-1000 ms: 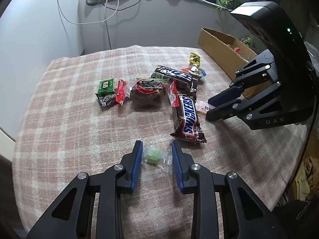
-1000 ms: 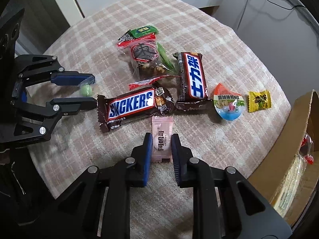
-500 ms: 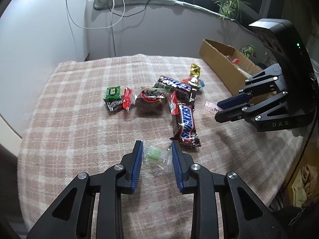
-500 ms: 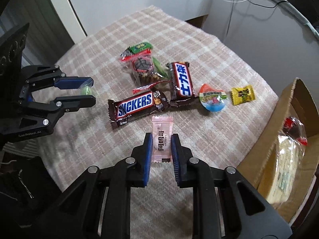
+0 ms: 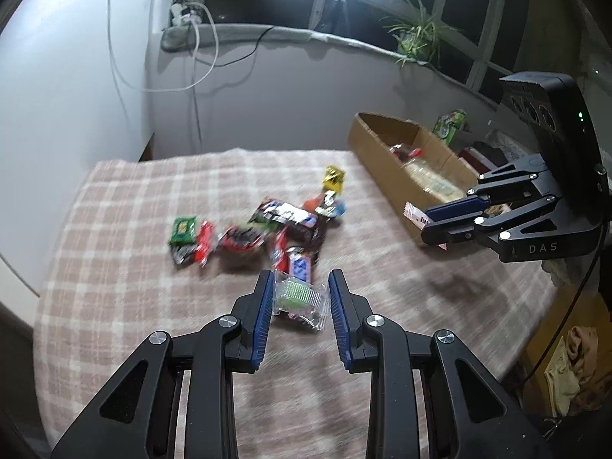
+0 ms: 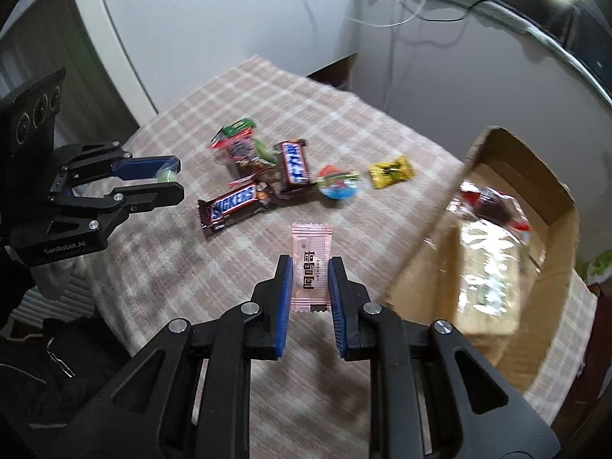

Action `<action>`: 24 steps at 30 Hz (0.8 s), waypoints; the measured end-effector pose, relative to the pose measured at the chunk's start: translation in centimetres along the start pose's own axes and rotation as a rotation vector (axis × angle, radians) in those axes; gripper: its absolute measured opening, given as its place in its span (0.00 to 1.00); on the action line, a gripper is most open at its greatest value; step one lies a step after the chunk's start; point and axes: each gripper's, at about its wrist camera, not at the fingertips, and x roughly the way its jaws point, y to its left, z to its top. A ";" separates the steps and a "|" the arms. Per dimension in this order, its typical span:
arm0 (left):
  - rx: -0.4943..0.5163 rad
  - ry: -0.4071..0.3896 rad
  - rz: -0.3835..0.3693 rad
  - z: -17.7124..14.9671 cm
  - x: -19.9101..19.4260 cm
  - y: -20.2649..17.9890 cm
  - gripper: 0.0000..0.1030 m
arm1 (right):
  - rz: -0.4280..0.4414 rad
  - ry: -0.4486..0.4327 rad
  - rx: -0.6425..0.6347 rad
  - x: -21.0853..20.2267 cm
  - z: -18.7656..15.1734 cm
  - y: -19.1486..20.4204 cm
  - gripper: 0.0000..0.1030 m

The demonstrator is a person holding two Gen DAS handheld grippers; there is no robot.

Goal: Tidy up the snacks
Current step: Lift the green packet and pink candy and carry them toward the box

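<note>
My left gripper point(image 5: 300, 298) is shut on a green candy in a clear wrapper point(image 5: 296, 293), held above the checked tablecloth point(image 5: 114, 267). The same gripper point(image 6: 174, 183) shows at the left of the right wrist view with the green candy point(image 6: 167, 176) between its pads. My right gripper point(image 6: 310, 287) is shut on a pink sachet point(image 6: 310, 264), lifted near the open cardboard box point(image 6: 508, 329). In the left wrist view the right gripper point(image 5: 434, 222) hangs beside the box point(image 5: 382, 153) with the pink sachet point(image 5: 415, 215) sticking out. A Snickers bar point(image 6: 233, 204) lies among several loose snacks.
A dark bar point(image 6: 295, 162), a round jelly cup point(image 6: 338, 185), a yellow candy point(image 6: 391, 171) and a green packet point(image 6: 237, 128) lie mid-table. Clear-wrapped snacks point(image 6: 493, 252) sit in the box. Cables point(image 5: 199, 57) hang on the back wall. A plant point(image 5: 417, 38) stands on the sill.
Both grippers have risen off the cloth with their snacks. The right one has swung with the pink sachet toward the cardboard box, which now fills more of its view.
</note>
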 end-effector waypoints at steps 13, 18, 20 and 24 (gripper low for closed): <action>0.045 -0.050 -0.087 3.9 1.6 -4.7 0.26 | -0.096 -0.064 0.148 -4.9 -3.4 -6.9 0.19; 0.067 -0.056 -0.121 5.4 2.9 -6.8 0.26 | -0.139 -0.063 0.197 -5.7 -4.7 -9.5 0.19; 0.076 -0.055 -0.133 5.8 3.5 -7.8 0.26 | -0.148 -0.061 0.213 -5.7 -5.1 -10.4 0.19; 0.088 -0.050 -0.152 6.7 4.6 -9.4 0.26 | -0.168 -0.058 0.250 -5.7 -5.9 -12.3 0.19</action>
